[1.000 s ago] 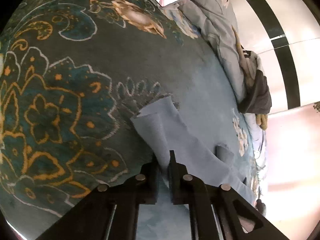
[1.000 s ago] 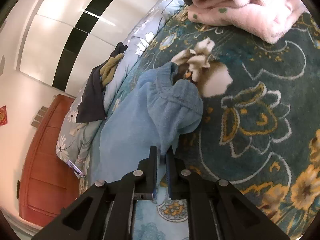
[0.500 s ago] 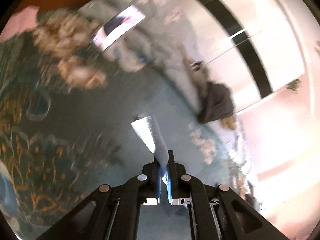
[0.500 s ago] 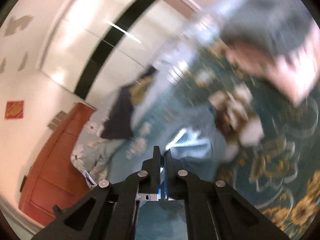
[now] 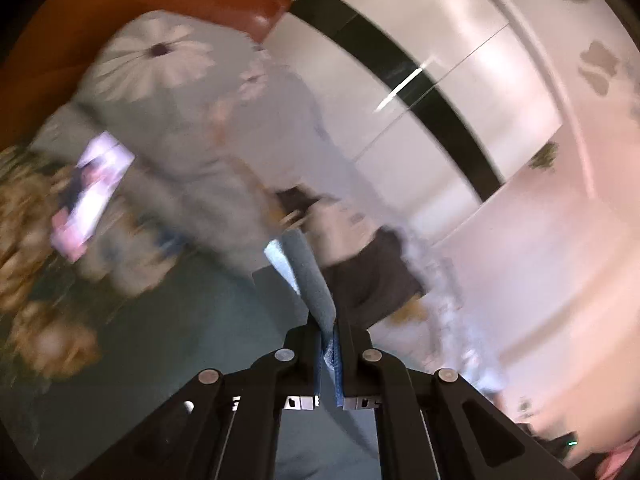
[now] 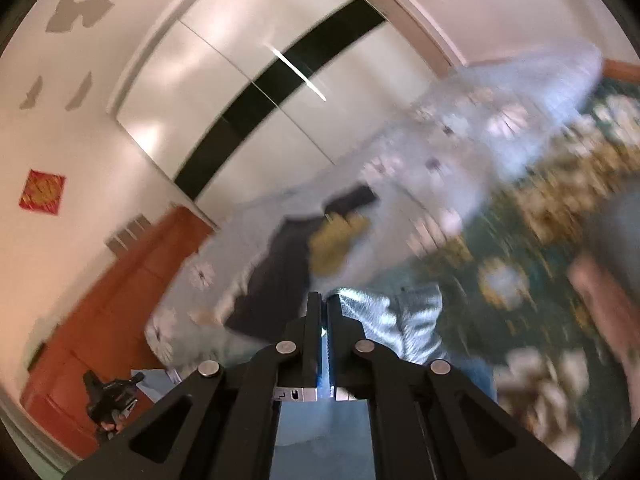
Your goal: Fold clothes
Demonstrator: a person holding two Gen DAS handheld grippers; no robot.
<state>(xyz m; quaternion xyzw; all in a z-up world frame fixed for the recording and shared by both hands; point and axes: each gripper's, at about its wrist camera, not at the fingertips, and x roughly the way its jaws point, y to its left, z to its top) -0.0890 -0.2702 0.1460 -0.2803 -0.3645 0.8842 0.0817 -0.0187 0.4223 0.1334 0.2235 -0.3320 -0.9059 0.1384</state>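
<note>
Both views are smeared with blur, so only the larger shapes read. The left gripper (image 5: 329,322) is clenched on a strip of the blue garment (image 5: 310,276), which stands up out of its jaws as a narrow folded band, lifted off the bedspread (image 5: 168,332). The right gripper (image 6: 323,312) has its jaws almost together with a thin edge of blue cloth between them; the rest of the garment hangs to the right of that gripper, pale and streaked — its edges cannot be made out. Taking the bedspread as landmark: at its far edge lies a grey floral quilt (image 5: 192,120), a phone (image 5: 94,196) rests where quilt and bedspread meet, and a dark heap of clothes (image 5: 372,276) sits on the quilt just behind the lifted band. Beyond the quilt stand a red-brown headboard (image 6: 116,300) and a white wardrobe (image 6: 224,92) with a black stripe.
</note>
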